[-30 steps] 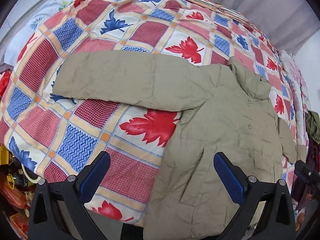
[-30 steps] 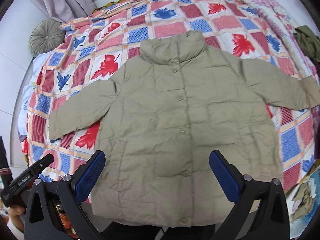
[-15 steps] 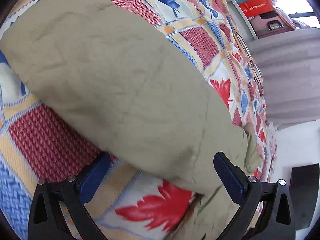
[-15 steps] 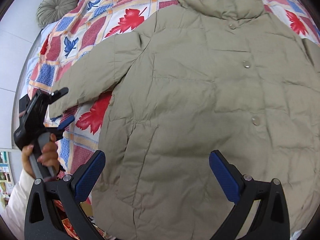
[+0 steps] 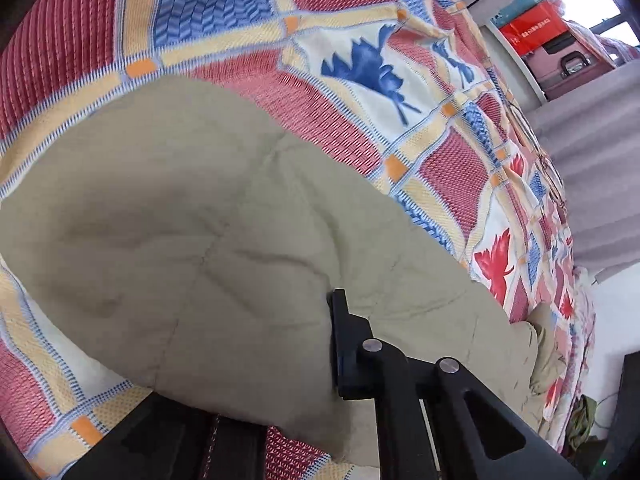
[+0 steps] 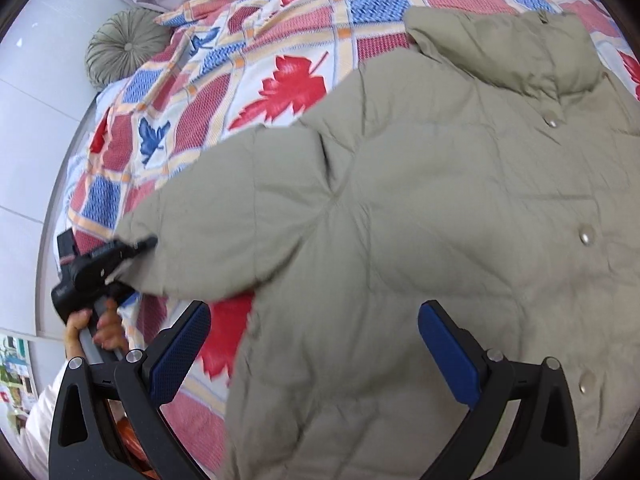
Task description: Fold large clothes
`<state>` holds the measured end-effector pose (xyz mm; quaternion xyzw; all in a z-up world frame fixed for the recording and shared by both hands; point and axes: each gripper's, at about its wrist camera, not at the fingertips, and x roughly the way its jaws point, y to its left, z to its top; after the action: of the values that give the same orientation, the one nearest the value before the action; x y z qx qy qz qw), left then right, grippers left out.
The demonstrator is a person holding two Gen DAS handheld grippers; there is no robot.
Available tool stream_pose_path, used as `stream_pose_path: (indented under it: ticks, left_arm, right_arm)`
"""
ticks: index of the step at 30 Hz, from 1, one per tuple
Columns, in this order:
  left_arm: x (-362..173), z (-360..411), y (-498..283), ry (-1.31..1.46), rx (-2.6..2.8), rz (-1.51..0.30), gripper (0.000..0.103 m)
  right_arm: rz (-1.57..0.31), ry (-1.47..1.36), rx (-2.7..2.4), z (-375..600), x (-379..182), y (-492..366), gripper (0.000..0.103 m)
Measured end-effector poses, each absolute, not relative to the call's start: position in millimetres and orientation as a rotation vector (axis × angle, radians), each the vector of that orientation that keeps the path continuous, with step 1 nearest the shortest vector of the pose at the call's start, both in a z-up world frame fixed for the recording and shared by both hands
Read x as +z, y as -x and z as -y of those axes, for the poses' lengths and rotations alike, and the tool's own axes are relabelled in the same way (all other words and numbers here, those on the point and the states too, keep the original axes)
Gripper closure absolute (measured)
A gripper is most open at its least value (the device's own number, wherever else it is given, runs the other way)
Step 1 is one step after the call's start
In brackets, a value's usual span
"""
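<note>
Left wrist view: up close on the sleeve (image 5: 192, 248) of the khaki jacket (image 5: 460, 312), puffy and creased, lying on the leaf-print quilt (image 5: 224, 12). Left gripper (image 5: 320, 364) clamped on the sleeve near the cuff, one black finger (image 5: 352, 352) pressed into the fabric, the other buried under the padding. Off to the right, grey curtain (image 5: 592, 176) and a red box (image 5: 532, 32) on a shelf. Right wrist view: jacket (image 6: 440, 220) spread front-up across the quilt (image 6: 280, 80), collar (image 6: 520, 48) toward the far side, snaps (image 6: 585, 237) down the front. Sleeve (image 6: 224, 232) stretched out to the left, with the left gripper (image 6: 140, 246) biting its end, hand (image 6: 96, 324) wrapped round the handle below. Right gripper (image 6: 316, 348) wide open, hovering over the lower body of the jacket, blue pads (image 6: 176, 356) well apart, holding nothing. Round grey cushion (image 6: 120, 48) up in the far left corner by the wall.
</note>
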<state>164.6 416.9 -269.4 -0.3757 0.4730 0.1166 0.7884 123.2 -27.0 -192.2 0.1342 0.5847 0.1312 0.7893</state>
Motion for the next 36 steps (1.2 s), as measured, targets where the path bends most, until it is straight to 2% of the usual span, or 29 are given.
stream_pose_path:
  ticks: [2, 3, 4, 12, 16, 20, 26, 31, 36]
  left_arm:
    - [-244, -408, -162, 0.743, 0.229, -0.983, 0.096]
    - [-229, -402, -160, 0.708, 0.208, -0.962, 0.096]
    - [-216, -396, -157, 0.683, 0.185, -0.943, 0.096]
    - [-125, -311, -162, 0.588, -0.125, -0.855, 0.096]
    - [-103, -242, -178, 0.558, -0.282, -0.853, 0.096]
    - [-95, -166, -193, 0.517, -0.402, -0.876, 0.096]
    - [-121, -48, -208, 0.410, -0.516, -0.941, 0.096]
    - [-185, 36, -206, 0.185, -0.466, -1.043, 0.096]
    - [-244, 67, -194, 0.047, -0.447, -1.178, 0.095]
  right_arm:
    - [-1.241, -0.310, 0.295, 19, -195, -135, 0.046]
    - [-1.251, -0.320, 0.303, 14, -199, -142, 0.076]
    - [-1.265, -0.337, 0.307, 10, -206, -149, 0.083]
    - [-1.323, -0.438, 0.365, -11, -257, -164, 0.089]
    - [-1.351, -0.423, 0.372, -18, -269, -160, 0.089]
    - [-1.375, -0.445, 0.417, -7, -259, -158, 0.089]
    - [-1.330, -0.445, 0.304, 76, -222, -129, 0.089]
    - [-1.278, -0.410, 0.116, 166, -195, -102, 0.089]
    - [-1.266, -0.392, -0.010, 224, -191, -87, 0.089]
